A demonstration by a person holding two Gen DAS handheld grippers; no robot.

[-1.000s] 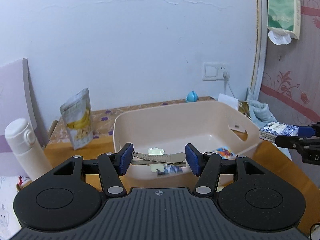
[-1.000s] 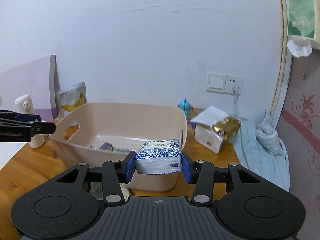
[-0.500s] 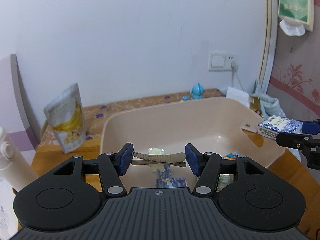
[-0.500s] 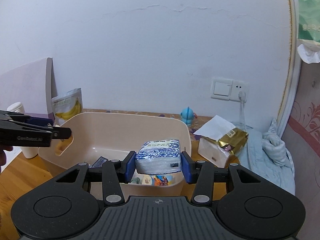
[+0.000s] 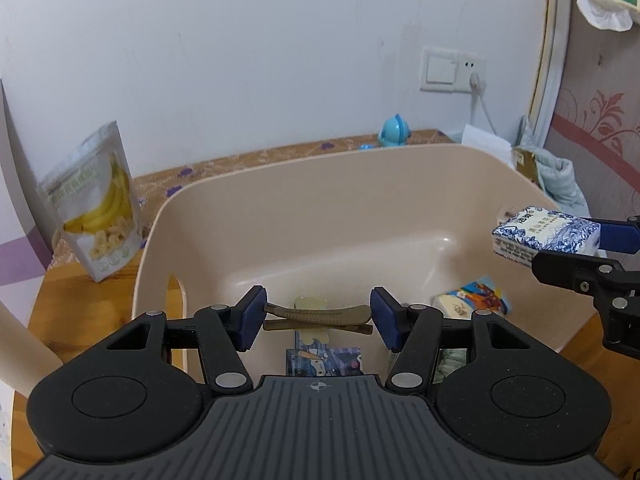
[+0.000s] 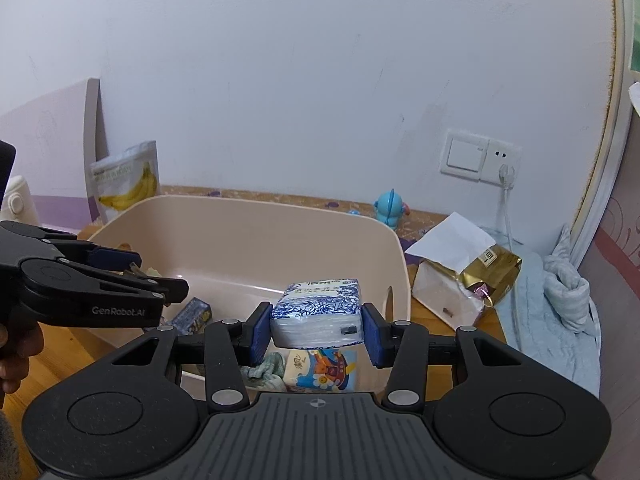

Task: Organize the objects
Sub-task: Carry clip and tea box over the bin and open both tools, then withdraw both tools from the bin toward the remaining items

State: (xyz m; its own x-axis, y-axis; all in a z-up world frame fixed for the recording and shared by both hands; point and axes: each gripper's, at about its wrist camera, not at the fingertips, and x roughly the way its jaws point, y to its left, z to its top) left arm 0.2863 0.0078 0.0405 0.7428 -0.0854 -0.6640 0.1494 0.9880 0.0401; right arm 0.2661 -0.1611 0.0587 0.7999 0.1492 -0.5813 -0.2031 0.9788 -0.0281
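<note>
A beige plastic bin (image 5: 344, 184) (image 6: 256, 216) stands on the wooden table. My left gripper (image 5: 318, 318) is shut on a brown hair clip (image 5: 316, 314) and holds it above the bin's near side; it also shows in the right wrist view (image 6: 160, 276). My right gripper (image 6: 316, 330) is shut on a blue-and-white tissue pack (image 6: 318, 312) over the bin's near edge; the pack shows at the right in the left wrist view (image 5: 546, 234). Inside the bin lie a colourful tissue pack (image 5: 476, 300) (image 6: 324, 370), a small cartoon box (image 5: 324, 360) and a pale yellow item (image 5: 310, 304).
A banana chips pouch (image 5: 96, 208) (image 6: 128, 178) stands left of the bin. A white bottle (image 6: 16, 200) is further left. A blue toy (image 5: 394, 130) (image 6: 390, 206), a gold-and-white bag (image 6: 464, 276) and a light blue cloth (image 6: 560, 312) lie to the right.
Both grippers have moved forward and over the bin, each still holding its item. The bin's inside now fills more of both views.
</note>
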